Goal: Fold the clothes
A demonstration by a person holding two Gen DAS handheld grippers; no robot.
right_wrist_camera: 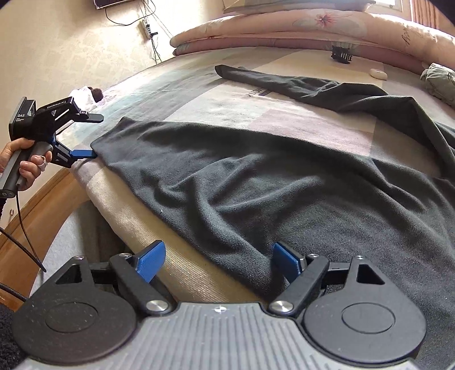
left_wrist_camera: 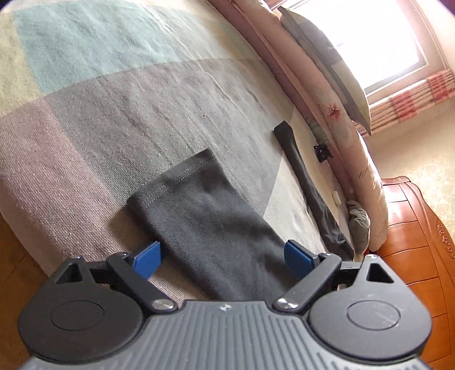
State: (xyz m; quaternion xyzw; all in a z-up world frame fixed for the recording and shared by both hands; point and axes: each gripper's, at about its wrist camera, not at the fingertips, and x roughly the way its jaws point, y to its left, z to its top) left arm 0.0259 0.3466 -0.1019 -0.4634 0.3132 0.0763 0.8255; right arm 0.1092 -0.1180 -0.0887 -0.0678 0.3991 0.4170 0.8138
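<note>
the room is a bedroom with pale patterned walls, a bright window (left_wrist_camera: 378,37) and warm wooden furniture (left_wrist_camera: 412,227) at the bed's side. the bed (left_wrist_camera: 113,94) fills both views, covered by a woven spread in big blocks of teal, grey, mauve and cream. along its far side lies a rolled pink floral quilt (right_wrist_camera: 312,25) with a pillow (left_wrist_camera: 327,62) on top. spread across the bed is the dark grey garment (right_wrist_camera: 270,185), long and rumpled, reaching to the near edge of the mattress; one sleeve (right_wrist_camera: 284,82) stretches away toward the quilt, and another sleeve or leg end, with a stitched hem (left_wrist_camera: 182,176), lies flat in the left wrist view. the left tongs (left_wrist_camera: 224,256) are spread wide, and that hemmed end runs between the two blue pads without either pad pressing on it; in the right wrist view the same tongs (right_wrist_camera: 95,136) sit at the garment's far corner, held by a hand (right_wrist_camera: 25,165) on a grey grip, the lower blue finger level with the cloth's edge. the right tongs (right_wrist_camera: 219,261) are also spread wide at the near edge of the bed, a fold of the garment lying just beside the right-hand pad and the bare spread under the other; the cloth is not pinched. smaller things lie by the quilt: a crumpled olive-green cloth (right_wrist_camera: 438,82), a black hair clip (right_wrist_camera: 342,55) and a small white object (right_wrist_camera: 378,74).
</note>
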